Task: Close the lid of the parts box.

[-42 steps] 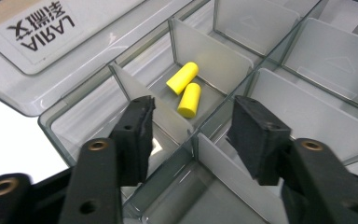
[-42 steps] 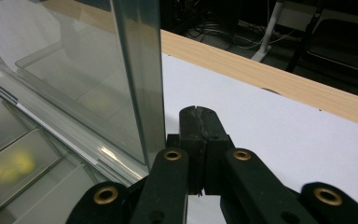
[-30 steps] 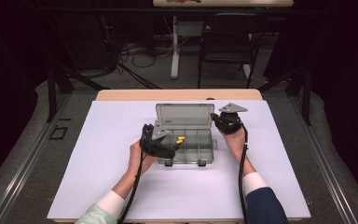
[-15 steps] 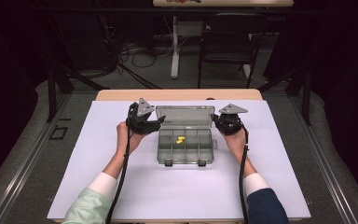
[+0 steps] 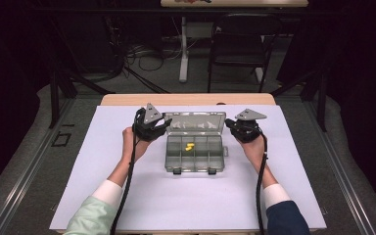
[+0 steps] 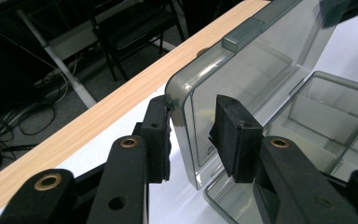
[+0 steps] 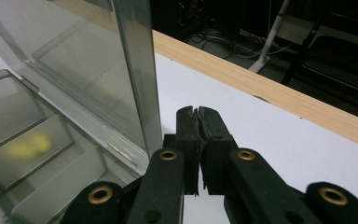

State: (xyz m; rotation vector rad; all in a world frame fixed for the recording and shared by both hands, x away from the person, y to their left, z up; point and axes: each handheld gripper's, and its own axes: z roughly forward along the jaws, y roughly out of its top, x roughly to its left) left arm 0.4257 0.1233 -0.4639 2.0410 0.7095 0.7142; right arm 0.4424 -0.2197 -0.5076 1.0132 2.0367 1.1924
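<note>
We see the left gripper [image 5: 162,128] at the left end of the raised lid [image 5: 196,122] of the clear compartment box [image 5: 195,169]. Its jaws have just been closing, and in the left gripper view the lid's edge [image 6: 186,135] stands between the two pads. The left pad [image 6: 161,140] touches the rounded corner of the lid; the right pad is just beside the inner face, and we cannot tell if it presses there.

The box lies open in the middle of the white table cover [image 5: 127,205], its lid upright on the far side. A small yellow piece [image 5: 189,146] lies in one compartment of the back row.

The right gripper [image 5: 231,125] is just beside the right end of the lid. Its jaws are pressed together with nothing between them [image 7: 198,140], and the lid's edge [image 7: 144,84] stands just beside them.
</note>
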